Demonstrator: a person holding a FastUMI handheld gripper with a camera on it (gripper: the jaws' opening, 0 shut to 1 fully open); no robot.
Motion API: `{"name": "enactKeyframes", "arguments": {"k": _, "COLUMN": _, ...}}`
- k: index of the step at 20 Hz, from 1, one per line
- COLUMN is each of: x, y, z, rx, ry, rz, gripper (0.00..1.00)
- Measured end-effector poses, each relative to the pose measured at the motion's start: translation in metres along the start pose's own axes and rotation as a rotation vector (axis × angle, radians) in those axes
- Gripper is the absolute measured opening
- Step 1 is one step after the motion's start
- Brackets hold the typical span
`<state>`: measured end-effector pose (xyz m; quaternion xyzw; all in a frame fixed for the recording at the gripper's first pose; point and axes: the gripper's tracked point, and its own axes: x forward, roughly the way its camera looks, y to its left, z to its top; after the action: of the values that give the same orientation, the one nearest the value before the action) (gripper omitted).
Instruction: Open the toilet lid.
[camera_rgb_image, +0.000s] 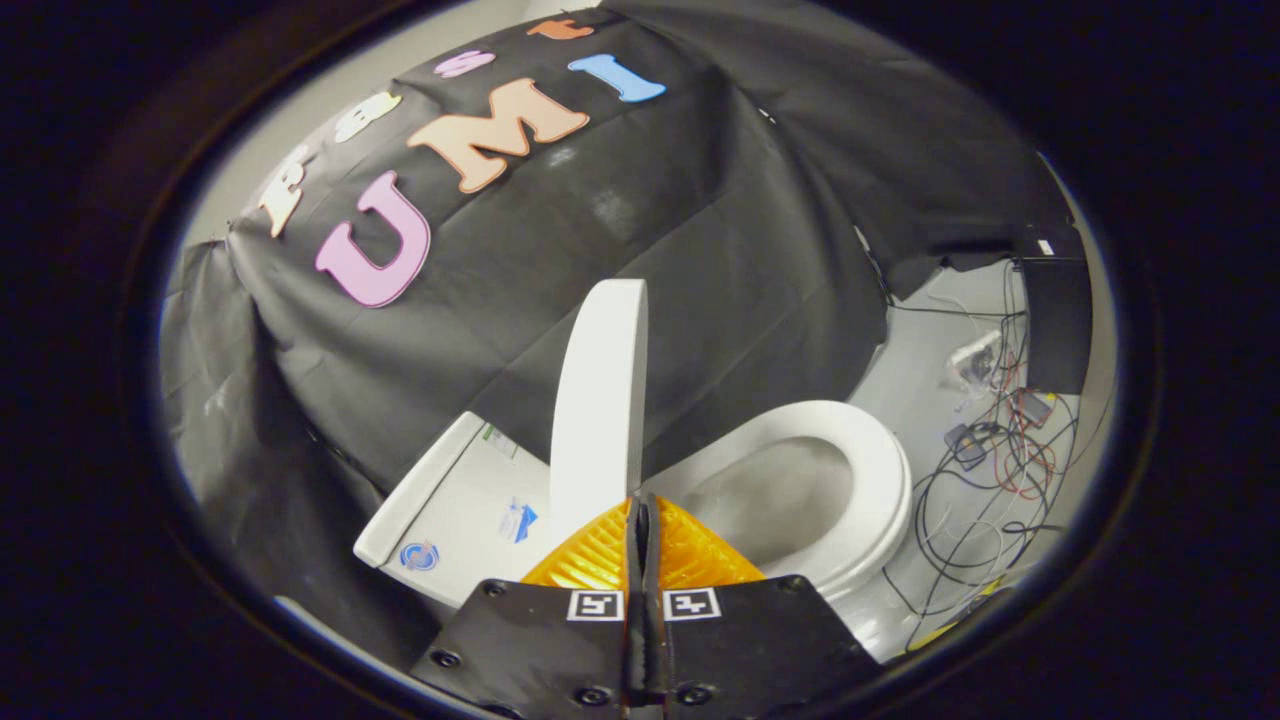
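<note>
Toilet lid (600, 400) stands raised on edge, just beyond the fingertips, above the open seat (880, 470) and bowl.

It looks a stiff, light, smooth plastic panel, probably slippery, best taken at its free rim. The gripper (640, 510) has its fingers closed together with nothing between them (tips meeting just under the lid's lower edge). To the side lies a pale floor (910, 370) strewn with loose cables (1000, 470).

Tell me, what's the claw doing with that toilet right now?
Gripper shut, fingers pressed together at the lid's near edge. Lid raised upright, seat and bowl exposed. Nothing blocking; cables on floor beyond.
</note>
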<state>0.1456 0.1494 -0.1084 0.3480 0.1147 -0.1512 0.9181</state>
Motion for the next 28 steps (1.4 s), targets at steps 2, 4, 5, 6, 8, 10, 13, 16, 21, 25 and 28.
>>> {"name": "enactKeyframes", "arguments": {"k": 2, "x": -0.001, "y": 0.004, "z": 0.001, "rx": 0.035, "ry": -0.008, "rz": 0.003, "gripper": 0.00}}
{"name": "enactKeyframes", "arguments": {"k": 4, "x": -0.001, "y": 0.018, "z": 0.001, "rx": 0.032, "ry": -0.023, "rz": 0.025, "gripper": 0.00}}
{"name": "enactKeyframes", "arguments": {"k": 5, "x": 0.000, "y": 0.024, "z": 0.002, "rx": 0.033, "ry": -0.032, "rz": 0.029, "gripper": 0.00}}
{"name": "enactKeyframes", "arguments": {"k": 6, "x": 0.000, "y": 0.028, "z": 0.003, "rx": 0.039, "ry": -0.030, "rz": 0.030, "gripper": 0.00}}
{"name": "enactKeyframes", "arguments": {"k": 8, "x": 0.000, "y": 0.036, "z": 0.002, "rx": 0.039, "ry": -0.025, "rz": 0.020, "gripper": 0.00}}
{"name": "enactKeyframes", "arguments": {"k": 10, "x": 0.000, "y": 0.048, "z": 0.002, "rx": 0.027, "ry": -0.028, "rz": 0.028, "gripper": 0.00}}
{"name": "enactKeyframes", "arguments": {"k": 13, "x": 0.000, "y": 0.067, "z": 0.002, "rx": 0.021, "ry": -0.024, "rz": 0.067, "gripper": 0.00}}
{"name": "enactKeyframes", "arguments": {"k": 16, "x": 0.002, "y": 0.082, "z": -0.001, "rx": 0.003, "ry": -0.012, "rz": 0.070, "gripper": 0.00}}
{"name": "enactKeyframes", "arguments": {"k": 21, "x": 0.007, "y": 0.111, "z": -0.003, "rx": -0.092, "ry": 0.017, "rz": 0.075, "gripper": 0.00}}
{"name": "enactKeyframes", "arguments": {"k": 25, "x": 0.007, "y": 0.133, "z": -0.008, "rx": -0.126, "ry": 0.025, "rz": 0.096, "gripper": 0.00}}
{"name": "enactKeyframes", "arguments": {"k": 28, "x": 0.010, "y": 0.149, "z": -0.015, "rx": -0.178, "ry": 0.037, "rz": 0.095, "gripper": 0.00}}
